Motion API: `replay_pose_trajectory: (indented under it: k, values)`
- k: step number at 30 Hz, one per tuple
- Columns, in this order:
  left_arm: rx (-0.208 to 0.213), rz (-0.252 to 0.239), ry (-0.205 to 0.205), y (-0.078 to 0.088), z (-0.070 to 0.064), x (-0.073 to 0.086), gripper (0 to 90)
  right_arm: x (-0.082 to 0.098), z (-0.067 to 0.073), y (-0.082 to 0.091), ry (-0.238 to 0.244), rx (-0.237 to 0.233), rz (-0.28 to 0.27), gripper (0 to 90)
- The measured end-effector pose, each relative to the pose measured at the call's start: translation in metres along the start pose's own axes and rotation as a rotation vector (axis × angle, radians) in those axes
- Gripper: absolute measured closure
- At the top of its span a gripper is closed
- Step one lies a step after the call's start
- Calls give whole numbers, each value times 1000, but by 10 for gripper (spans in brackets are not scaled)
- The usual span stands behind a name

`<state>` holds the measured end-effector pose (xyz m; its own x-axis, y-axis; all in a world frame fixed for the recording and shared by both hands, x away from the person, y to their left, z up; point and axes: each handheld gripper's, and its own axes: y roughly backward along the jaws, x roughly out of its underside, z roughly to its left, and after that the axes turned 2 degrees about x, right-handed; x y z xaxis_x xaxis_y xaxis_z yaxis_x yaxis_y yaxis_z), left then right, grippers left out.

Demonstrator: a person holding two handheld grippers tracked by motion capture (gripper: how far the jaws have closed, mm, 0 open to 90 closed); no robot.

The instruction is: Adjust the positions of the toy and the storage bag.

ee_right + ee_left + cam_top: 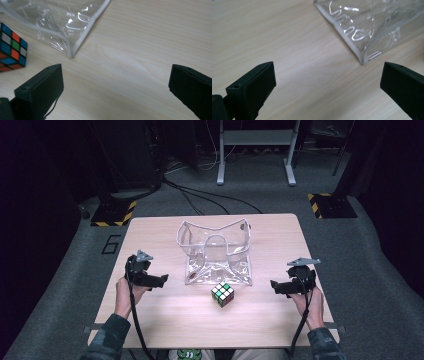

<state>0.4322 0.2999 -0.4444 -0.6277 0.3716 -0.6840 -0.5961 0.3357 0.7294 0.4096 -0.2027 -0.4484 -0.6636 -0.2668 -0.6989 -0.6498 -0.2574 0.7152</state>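
Both grippers open & empty: cube (222,293) sits betw. them just in front of bag (215,251), slightly nearer right gripper (274,285) than left gripper (164,280).

Table (165,320): clear bag (215,251) stands at centre, toward the far edge, mouth up. Puzzle cube (222,293) lies on the table just in front of the bag's near right corner. Left gripper (159,281) sits left of the bag, right gripper (276,286) right of the cube; the 2 point inward, well apart.
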Motion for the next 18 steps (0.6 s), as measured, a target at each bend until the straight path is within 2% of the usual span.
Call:
replay_pose_trajectory:
  k: [5, 9, 12, 15, 16, 18]
  values:
    - [7, 45, 45, -21, 0, 28, 0, 24, -4, -13, -29, -8, 31, 0]
    - [27, 53, 99, -33, 2, 50, 0, 40, -4, -23, -52, -19, 41, 0]
    - [5, 54, 111, -38, 3, 61, 0, 49, -3, -31, -51, -17, 39, 0]
    - [-40, 55, 95, -43, 2, 68, 0, 55, -2, -39, -46, -4, 38, 0]
    - [-38, 40, 101, -44, 3, 70, 0, 56, -1, -41, -59, -9, 46, 0]
    - [-51, 11, 107, -45, 4, 72, 0, 60, 1, -46, -34, 20, 40, 0]
